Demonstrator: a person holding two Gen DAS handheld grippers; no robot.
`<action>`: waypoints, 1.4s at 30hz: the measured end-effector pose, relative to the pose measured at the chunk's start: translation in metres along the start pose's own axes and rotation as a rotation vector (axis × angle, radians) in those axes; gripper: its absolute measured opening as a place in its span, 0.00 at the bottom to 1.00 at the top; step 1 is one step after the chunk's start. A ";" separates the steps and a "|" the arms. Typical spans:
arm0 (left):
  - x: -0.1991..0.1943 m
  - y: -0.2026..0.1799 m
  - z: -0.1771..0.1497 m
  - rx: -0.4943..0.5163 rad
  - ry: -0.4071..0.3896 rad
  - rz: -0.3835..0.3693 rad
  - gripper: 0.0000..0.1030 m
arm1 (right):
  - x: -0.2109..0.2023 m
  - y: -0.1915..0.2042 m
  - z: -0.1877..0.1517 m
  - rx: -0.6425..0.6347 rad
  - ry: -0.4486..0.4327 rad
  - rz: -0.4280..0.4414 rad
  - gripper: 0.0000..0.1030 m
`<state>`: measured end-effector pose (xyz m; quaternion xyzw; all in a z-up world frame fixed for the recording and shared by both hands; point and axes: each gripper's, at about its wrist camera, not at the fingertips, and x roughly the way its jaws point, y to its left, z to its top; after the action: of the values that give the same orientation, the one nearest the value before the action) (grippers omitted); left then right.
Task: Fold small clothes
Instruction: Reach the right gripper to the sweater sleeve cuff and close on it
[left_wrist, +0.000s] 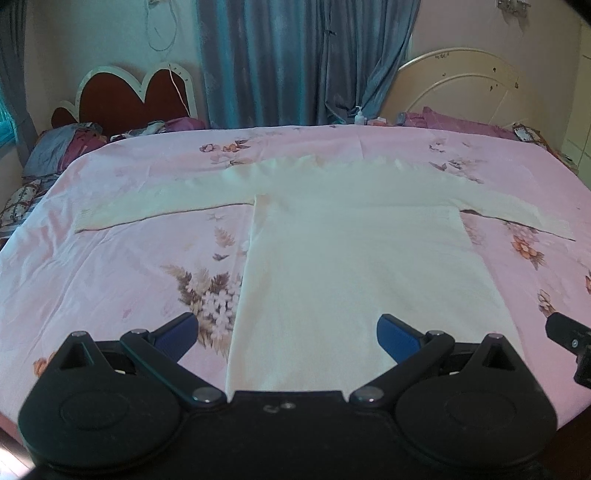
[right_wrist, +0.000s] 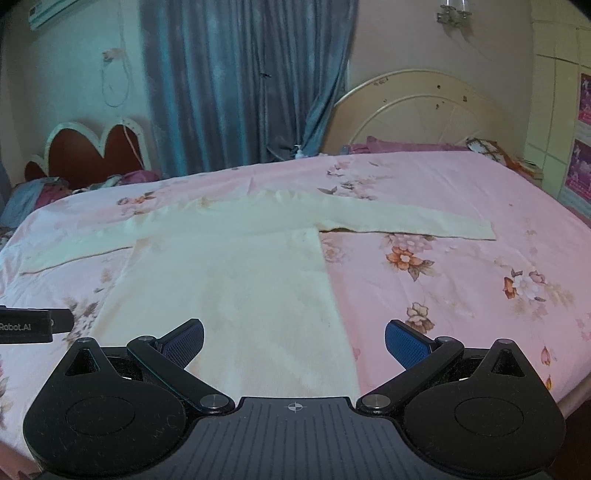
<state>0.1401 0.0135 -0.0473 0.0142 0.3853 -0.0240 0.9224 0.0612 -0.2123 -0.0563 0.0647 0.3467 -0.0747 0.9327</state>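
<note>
A cream long-sleeved top lies flat on the pink floral bed sheet, both sleeves spread out sideways, hem toward me. It also shows in the right wrist view. My left gripper is open and empty above the hem's left part. My right gripper is open and empty above the hem's right part. The right gripper's side shows at the right edge of the left wrist view; the left gripper's side shows at the left edge of the right wrist view.
Two headboards stand at the back: a red heart-shaped one and a cream arched one. Blue curtains hang between them. Pillows and bedding lie at the far left. A small pump bottle stands at the back.
</note>
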 end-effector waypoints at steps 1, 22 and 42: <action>0.007 0.002 0.004 0.003 0.005 -0.001 1.00 | 0.007 0.001 0.004 0.002 0.001 -0.010 1.00; 0.124 0.013 0.073 0.069 0.100 0.031 0.99 | 0.107 -0.030 0.062 0.067 0.024 -0.176 1.00; 0.225 -0.091 0.113 0.027 0.078 0.020 0.98 | 0.251 -0.286 0.099 0.328 0.122 -0.285 0.99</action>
<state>0.3734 -0.0896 -0.1286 0.0315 0.4206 -0.0196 0.9065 0.2597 -0.5336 -0.1660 0.1702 0.3915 -0.2569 0.8670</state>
